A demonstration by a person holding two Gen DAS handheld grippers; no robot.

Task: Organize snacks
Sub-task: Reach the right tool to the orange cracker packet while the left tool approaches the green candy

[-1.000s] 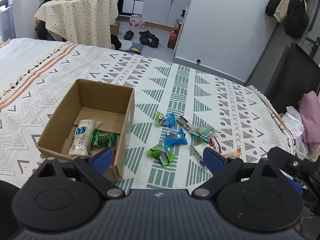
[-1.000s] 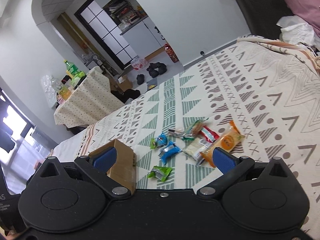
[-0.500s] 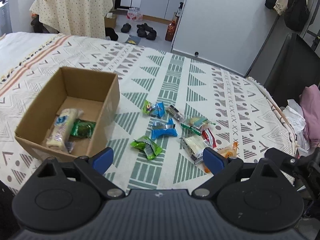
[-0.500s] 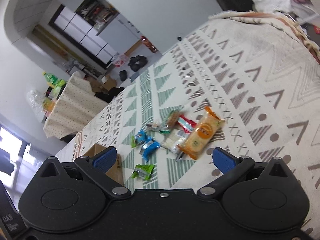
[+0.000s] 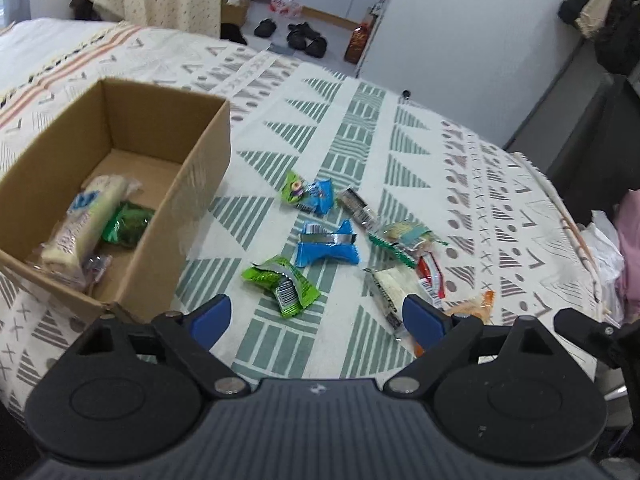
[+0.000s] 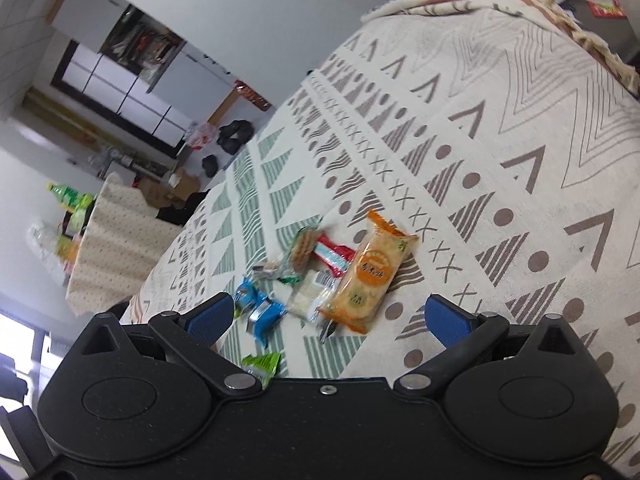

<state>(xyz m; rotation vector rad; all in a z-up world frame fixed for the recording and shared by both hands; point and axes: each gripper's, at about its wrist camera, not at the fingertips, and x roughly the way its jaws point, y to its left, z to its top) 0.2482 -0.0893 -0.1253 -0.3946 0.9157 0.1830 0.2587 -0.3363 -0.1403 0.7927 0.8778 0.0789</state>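
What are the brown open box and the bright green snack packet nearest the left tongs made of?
Brown open cardboard box: looks like matte corrugated cardboard, with raw cut edges and folded flaps. Bright green snack packet: apparently glossy plastic film, crinkled, with a silvery foil-like seam and printed barcode.

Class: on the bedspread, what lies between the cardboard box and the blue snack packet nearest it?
In the left wrist view, only bare patterned bedspread lies between the cardboard box and the blue snack packet. The green packet sits nearer the camera, off that line.

- A lived-in home — a bed under a patterned spread fills the room.
- Shoes lie on the floor beyond its far edge.
- Coats hang on the wall; white kitchen cabinets stand behind.
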